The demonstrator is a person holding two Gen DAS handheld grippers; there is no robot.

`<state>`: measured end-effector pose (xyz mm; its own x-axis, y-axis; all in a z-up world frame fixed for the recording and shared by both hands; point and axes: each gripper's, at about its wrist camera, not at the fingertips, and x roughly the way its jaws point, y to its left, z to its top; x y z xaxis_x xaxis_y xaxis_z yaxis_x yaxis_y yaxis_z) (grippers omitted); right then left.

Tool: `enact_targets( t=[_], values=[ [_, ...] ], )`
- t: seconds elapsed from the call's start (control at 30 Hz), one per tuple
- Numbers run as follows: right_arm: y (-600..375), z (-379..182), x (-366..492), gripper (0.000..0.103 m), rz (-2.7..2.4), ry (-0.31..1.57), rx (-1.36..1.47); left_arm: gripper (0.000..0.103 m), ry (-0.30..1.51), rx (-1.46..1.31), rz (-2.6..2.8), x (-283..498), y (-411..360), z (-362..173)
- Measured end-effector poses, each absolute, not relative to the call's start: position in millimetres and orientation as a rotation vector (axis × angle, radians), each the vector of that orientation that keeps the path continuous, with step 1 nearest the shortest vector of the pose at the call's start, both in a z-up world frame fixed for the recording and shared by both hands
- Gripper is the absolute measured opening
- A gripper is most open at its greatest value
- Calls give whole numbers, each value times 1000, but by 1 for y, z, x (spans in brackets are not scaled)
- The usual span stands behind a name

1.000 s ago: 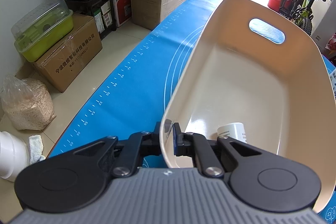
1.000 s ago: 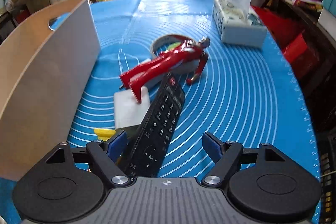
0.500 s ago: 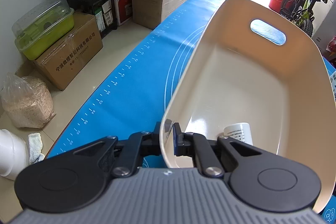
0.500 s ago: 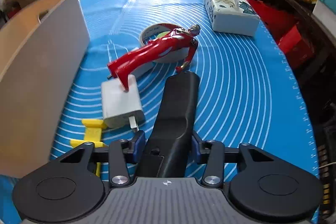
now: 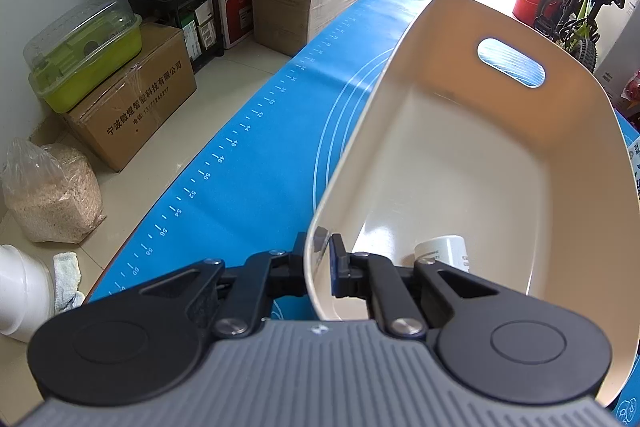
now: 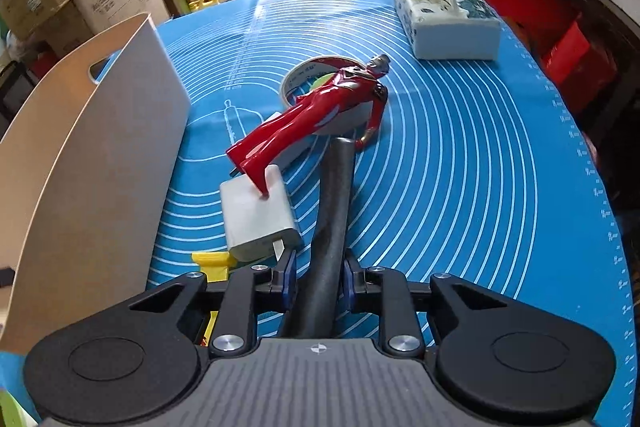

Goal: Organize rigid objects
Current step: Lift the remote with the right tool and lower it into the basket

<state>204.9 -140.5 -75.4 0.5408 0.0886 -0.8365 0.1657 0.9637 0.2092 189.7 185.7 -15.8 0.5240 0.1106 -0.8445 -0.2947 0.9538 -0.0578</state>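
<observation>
In the right wrist view my right gripper [image 6: 319, 277] is closing on a black remote control [image 6: 335, 187]. The remote is turned on its edge between the pads, which press its sides. Left of it lie a white charger [image 6: 256, 219], a red toy figure [image 6: 316, 115] propped on a tape roll [image 6: 304, 75], and a yellow piece [image 6: 212, 263]. My left gripper [image 5: 322, 263] is shut on the near rim of the cream bin [image 5: 520, 131]. A small white container [image 5: 444, 251] lies inside the bin.
A blue mat [image 6: 460, 167] covers the table. A tissue box [image 6: 444, 23] stands at the far right of it. The cream bin's wall [image 6: 100, 167] rises on the left. On the floor left of the table are cardboard boxes [image 5: 132, 99] and a sack [image 5: 52, 195].
The right jaws have come together onto the remote, which rolled from lying face up to standing on its edge. The left gripper and the bin have stayed put.
</observation>
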Motion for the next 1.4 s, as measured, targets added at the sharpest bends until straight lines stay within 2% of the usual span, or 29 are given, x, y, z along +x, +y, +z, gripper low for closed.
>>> enact_targets(
  t=[0.23,0.27,0.33,0.4,0.57,0.7,0.83,1.1,1.4],
  values=[
    [-137,-74,207,34,-45,1012,233,12,992,-204,245,190,186,-16],
    [-137,-74,207,36,-52,1013,230,12,992,-205,245,190,186,-16],
    [-138,-74,207,50,-67,1014,215,12,992,-204,245,190,186,-16],
    [-142,-76,208,56,-75,1019,220,12,992,-204,246,190,186,-16],
    [-148,-77,207,47,-40,998,252,12,992,-206,248,190,186,-16],
    [-145,-71,203,27,39,956,280,12,992,-205,248,190,185,-16],
    [-127,-73,207,31,27,970,150,12,992,-206,247,190,186,-16],
    [-132,-85,211,32,28,1061,232,12,992,-213,249,191,185,-16],
    [-137,-78,199,30,-10,990,266,12,992,-215,249,191,184,-16]
  ],
)
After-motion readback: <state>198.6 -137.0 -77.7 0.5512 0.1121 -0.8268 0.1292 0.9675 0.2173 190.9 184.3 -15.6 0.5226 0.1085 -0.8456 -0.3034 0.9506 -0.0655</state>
